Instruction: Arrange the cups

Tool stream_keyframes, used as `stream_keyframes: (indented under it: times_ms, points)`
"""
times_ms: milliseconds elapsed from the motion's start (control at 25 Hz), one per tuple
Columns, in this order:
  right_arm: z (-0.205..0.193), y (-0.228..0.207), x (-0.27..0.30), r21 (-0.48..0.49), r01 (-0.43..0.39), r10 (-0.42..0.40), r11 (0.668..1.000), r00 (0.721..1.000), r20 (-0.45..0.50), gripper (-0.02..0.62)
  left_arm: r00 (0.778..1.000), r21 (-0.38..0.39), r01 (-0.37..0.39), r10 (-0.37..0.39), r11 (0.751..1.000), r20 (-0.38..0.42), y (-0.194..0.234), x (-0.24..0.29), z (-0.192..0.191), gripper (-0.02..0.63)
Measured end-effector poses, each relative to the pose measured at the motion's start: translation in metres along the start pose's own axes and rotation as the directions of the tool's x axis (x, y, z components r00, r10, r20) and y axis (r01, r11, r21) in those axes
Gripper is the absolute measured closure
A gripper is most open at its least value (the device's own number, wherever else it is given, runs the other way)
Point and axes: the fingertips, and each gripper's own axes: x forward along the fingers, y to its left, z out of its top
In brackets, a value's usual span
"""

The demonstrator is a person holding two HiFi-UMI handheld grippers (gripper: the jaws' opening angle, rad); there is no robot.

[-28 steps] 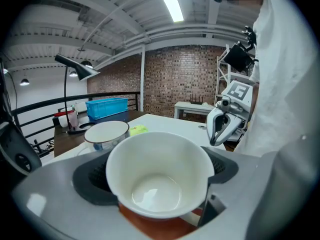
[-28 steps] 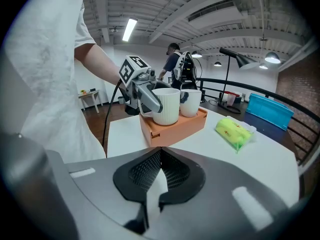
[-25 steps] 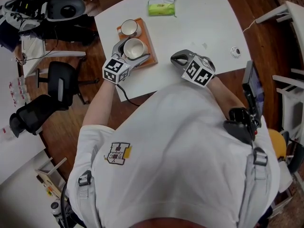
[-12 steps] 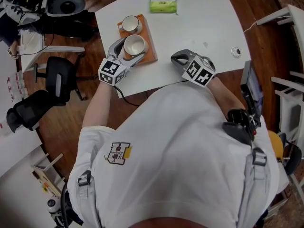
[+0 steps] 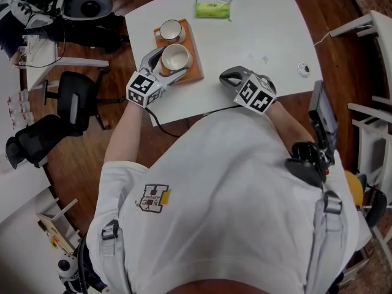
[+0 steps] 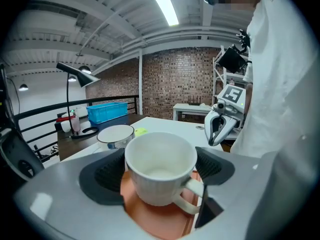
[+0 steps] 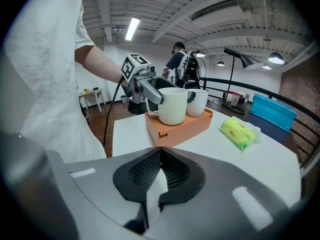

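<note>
A: State of the left gripper [image 5: 166, 65]?
B: Its jaws have just been closing and now clasp the near cup [image 5: 174, 57] on the orange tray [image 5: 195, 67], in front of the far cup [image 5: 169, 31].
A: Recommend a straight, level lift, clear of its neighbour. The right gripper [image 5: 230, 76]?
B: Right of the orange tray; clenched, empty.

The white table [image 5: 257, 35] stands on a brown wooden floor [image 5: 79, 164]. Left of the table is a black chair [image 5: 76, 106] on wheels. A second black chair [image 5: 30, 146] is farther from the table. Right of the table there is some white furniture [image 5: 361, 18]. Far behind the table a red brick wall [image 6: 175, 79] goes up to a grey ceiling [image 6: 100, 24] with big beams. A long bright light [image 6: 162, 4] shines above the table. Beside the table a black lamp [image 6: 75, 74] bends over a dark desk [image 6: 72, 144] with a blue box [image 6: 107, 110] on it.
</note>
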Motion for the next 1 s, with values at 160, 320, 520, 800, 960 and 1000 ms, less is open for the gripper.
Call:
stream_keyframes:
  times_ms: [160, 320, 520, 800, 960, 1000]
  points:
    - [0.001, 0.001, -0.001, 0.007, 0.009, -0.009, 1.0, 1.0, -0.002, 0.595, 0.993, -0.102, -0.056, 0.066, 0.993, 0.098, 0.01, -0.019, 0.016, 0.15]
    - [0.001, 0.002, 0.0, 0.019, 0.027, -0.027, 0.999, 1.0, -0.008, 0.595, 0.959, -0.244, -0.139, 0.192, 0.96, 0.209, 0.02, -0.057, 0.027, 0.15]
    - [0.007, 0.012, 0.004, 0.027, 0.044, -0.043, 0.999, 0.999, -0.026, 0.595, 0.936, -0.398, -0.16, 0.266, 0.903, 0.228, 0.006, -0.096, 0.002, 0.166]
    - [0.003, 0.033, 0.014, 0.039, 0.034, -0.032, 0.999, 0.997, -0.067, 0.595, 0.975, -0.514, -0.125, 0.202, 0.849, 0.096, -0.06, -0.103, -0.078, 0.26]
    - [-0.013, 0.038, 0.014, 0.075, 0.028, -0.023, 0.997, 0.997, -0.068, 0.595, 0.99, -0.547, -0.108, 0.142, 0.83, 0.021, -0.105, -0.083, -0.109, 0.349]
    - [-0.02, 0.039, 0.013, 0.084, 0.022, -0.016, 0.996, 0.997, -0.071, 0.595, 0.99, -0.551, -0.114, 0.139, 0.827, 0.004, -0.114, -0.078, -0.113, 0.38]
